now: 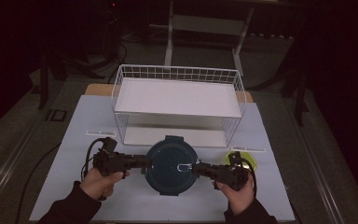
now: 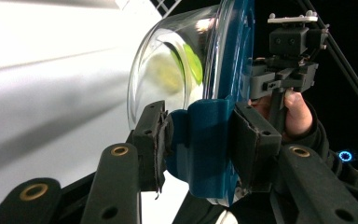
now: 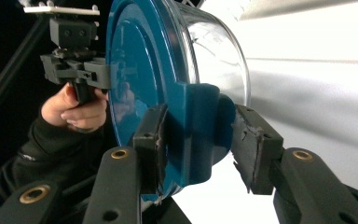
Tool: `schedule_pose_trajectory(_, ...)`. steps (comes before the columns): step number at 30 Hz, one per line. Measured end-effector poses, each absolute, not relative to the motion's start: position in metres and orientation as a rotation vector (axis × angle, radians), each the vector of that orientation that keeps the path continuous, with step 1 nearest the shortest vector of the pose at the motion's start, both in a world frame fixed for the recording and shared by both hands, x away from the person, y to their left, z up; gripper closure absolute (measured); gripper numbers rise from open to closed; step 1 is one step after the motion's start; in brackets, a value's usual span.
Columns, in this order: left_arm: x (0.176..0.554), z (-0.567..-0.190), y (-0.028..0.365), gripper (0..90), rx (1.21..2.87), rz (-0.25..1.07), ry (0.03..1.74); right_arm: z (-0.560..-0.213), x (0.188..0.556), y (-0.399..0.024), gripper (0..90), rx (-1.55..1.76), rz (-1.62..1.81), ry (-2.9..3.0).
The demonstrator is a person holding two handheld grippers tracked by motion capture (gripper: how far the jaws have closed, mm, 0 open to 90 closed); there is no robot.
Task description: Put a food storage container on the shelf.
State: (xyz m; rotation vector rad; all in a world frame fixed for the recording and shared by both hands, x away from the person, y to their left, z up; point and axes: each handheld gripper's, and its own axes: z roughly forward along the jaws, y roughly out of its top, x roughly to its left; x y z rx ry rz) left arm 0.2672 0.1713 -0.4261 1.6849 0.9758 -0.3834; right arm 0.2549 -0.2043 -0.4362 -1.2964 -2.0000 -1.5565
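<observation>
1. A round clear container [image 1: 171, 164] with a dark blue lid sits between the two grippers, over the near half of the white table [image 1: 74, 126], midway between its left and right edges and just in front of the wire basket [image 1: 177, 100].
2. The left gripper [image 1: 144, 162] comes in from the table's left side, and its jaws are clamped on a blue latch tab [image 2: 205, 140] at the container's left rim: one pad [image 2: 151, 140] presses the tab on the clear bowl side, the other on the lid side.
3. The right gripper [image 1: 196, 167] comes in from the right and is clamped the same way on the opposite latch tab [image 3: 198, 130], which stands between its two pads (the pad on the bowl side is frayed at its edge).
4. In the left gripper view the container looks lifted off the table, with white surface showing under its bowl.
5. A yellow-green thing [image 1: 245, 159] lies on the table near its right edge, just behind the right hand [image 1: 237, 192]; its colour shows through the clear bowl in the left gripper view.
6. The wire basket stands toward the table's far edge, with a white shelf across its top.
</observation>
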Motion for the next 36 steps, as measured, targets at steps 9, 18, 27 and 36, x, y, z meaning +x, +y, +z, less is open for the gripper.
schedule_pose_trajectory(9, 0.289, -0.392, 0.169, 57.4, 1.690, -0.355, 0.948, -0.408, 0.269, -0.206, 56.8, -1.305, -1.628, -1.981)
schedule_pose_trajectory(18, 0.314, -0.360, 0.166, 57.5, 1.657, -0.332, 0.934, -0.372, 0.293, -0.209, 56.7, -1.316, -1.688, -1.986)
schedule_pose_trajectory(27, 0.345, -0.337, 0.168, 57.5, 1.621, -0.312, 0.936, -0.345, 0.324, -0.207, 56.7, -1.336, -1.704, -1.980)
schedule_pose_trajectory(36, 0.373, -0.324, 0.167, 57.4, 1.587, -0.302, 0.961, -0.327, 0.356, -0.207, 56.7, -1.361, -1.702, -1.962)
